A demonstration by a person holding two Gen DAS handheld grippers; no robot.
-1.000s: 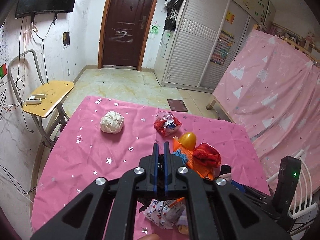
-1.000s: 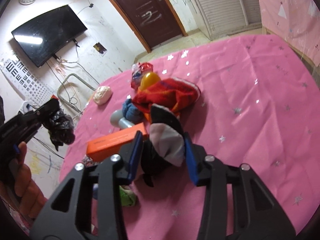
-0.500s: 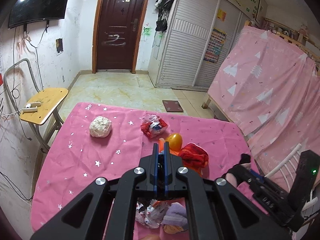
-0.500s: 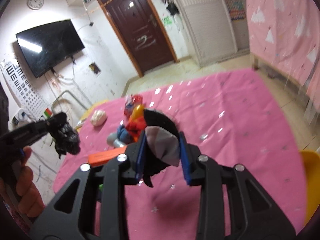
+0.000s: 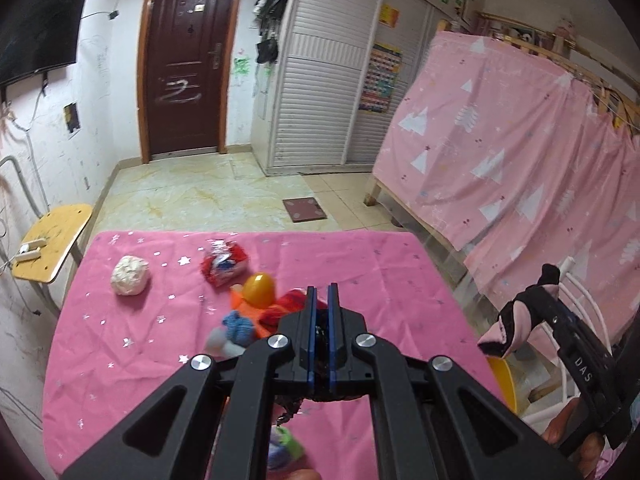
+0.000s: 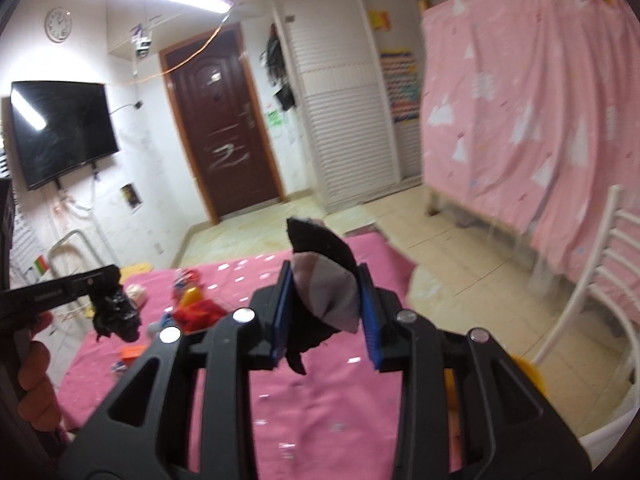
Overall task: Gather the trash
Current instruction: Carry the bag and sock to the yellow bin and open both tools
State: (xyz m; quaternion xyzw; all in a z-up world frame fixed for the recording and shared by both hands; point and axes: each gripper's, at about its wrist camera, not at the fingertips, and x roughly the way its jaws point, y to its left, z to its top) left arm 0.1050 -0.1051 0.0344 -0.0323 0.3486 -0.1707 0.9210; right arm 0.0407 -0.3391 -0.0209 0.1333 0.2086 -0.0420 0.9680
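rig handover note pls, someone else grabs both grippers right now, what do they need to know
Left gripper: shut on a crumpled black plastic scrap, held above the pink table.
Right gripper: shut on a black and pink cloth scrap, lifted off the table's right edge, over a yellow bin beside a white chair.
Done: two pieces picked up, neither dropped yet.
Left on the table: white crumpled wad, red foil wrapper, yellow egg shell, red cloth, blue scrap, plus blurred bits at the near edge.
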